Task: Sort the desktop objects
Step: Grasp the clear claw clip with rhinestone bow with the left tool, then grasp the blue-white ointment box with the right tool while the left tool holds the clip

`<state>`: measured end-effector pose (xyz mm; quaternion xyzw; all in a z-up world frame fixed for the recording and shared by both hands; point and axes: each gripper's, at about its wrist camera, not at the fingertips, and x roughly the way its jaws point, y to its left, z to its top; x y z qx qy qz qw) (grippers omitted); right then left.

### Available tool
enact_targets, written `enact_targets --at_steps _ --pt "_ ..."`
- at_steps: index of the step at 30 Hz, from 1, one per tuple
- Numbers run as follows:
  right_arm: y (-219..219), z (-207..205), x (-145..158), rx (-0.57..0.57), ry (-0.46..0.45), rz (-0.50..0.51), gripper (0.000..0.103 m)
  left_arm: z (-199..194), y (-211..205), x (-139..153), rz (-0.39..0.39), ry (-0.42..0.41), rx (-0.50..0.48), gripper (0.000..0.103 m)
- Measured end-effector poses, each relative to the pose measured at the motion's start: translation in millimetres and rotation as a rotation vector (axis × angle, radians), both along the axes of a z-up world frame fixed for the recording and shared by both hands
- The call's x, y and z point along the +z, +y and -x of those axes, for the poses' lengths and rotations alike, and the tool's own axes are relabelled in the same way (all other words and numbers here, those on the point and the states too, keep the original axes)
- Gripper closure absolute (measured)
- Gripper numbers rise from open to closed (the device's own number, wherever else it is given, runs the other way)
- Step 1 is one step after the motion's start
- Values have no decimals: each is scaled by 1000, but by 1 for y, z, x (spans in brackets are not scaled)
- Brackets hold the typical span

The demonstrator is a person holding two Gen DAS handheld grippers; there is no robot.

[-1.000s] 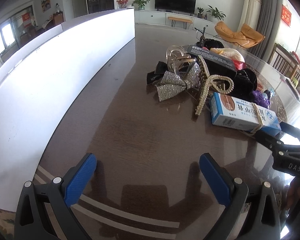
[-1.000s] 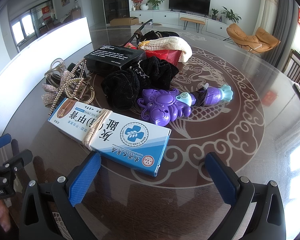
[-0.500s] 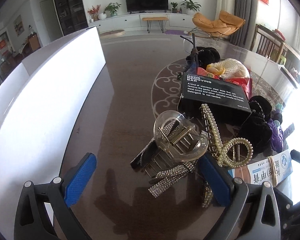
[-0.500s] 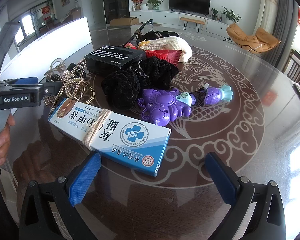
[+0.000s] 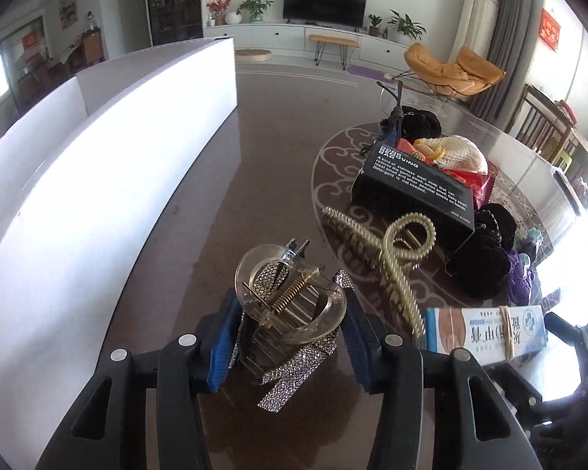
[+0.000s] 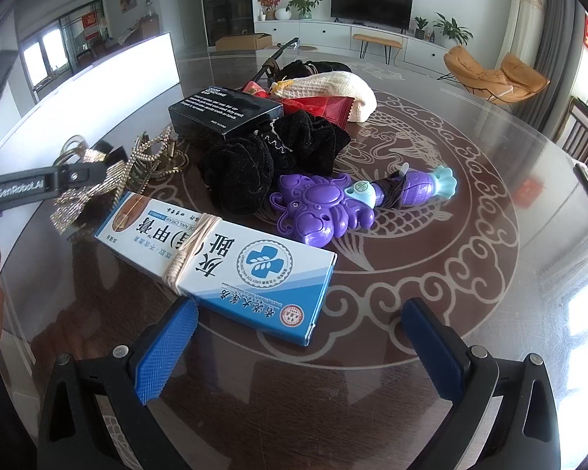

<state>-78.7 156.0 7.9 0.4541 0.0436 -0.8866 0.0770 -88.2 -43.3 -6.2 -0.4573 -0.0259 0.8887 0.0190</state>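
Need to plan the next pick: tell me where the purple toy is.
In the right wrist view the purple toy lies mid-table, right of the black scrunchies and just beyond the blue-and-white box.

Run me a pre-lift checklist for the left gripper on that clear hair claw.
1. Clear hair claw between the left gripper pads: ok.
2. Jaws closing; firm pad contact: cannot tell.
3. Only the claw caught: not ok, the rhinestone bow lies under it, between the pads.
4. Pearl claw clip outside the pads: ok.
5. Right gripper open, holding nothing: ok.
6. Bound medicine box clear of the left gripper: ok.
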Motion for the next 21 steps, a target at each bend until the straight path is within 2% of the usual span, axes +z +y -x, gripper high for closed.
enact_targets --at_steps 2,4,5,6,10,13,16,19,21 --pt "0 0 0 0 0 0 0 -22 -5 -2 -25 6 13 51" --pt "0 0 0 0 0 0 0 -36 -9 -5 -8 22 17 39" --pt "0 0 0 0 0 0 0 -39 -10 -6 9 30 18 25" --pt "0 0 0 0 0 0 0 -41 -11 -7 23 36 20 17" --pt "0 0 0 0 0 0 0 -32 -15 -23 14 8 12 16" --pt "0 0 0 5 -1 2 0 -34 -11 -24 42 28 -3 15" --pt "6 -8 4 112 -52 -3 0 -39 -13 -25 30 43 -10 15" --pt "13 -18 25 228 1 27 0 -37 -10 -26 34 42 -9 12" --pt "0 -8 39 363 -1 1 0 -34 -3 -28 74 24 -26 6"
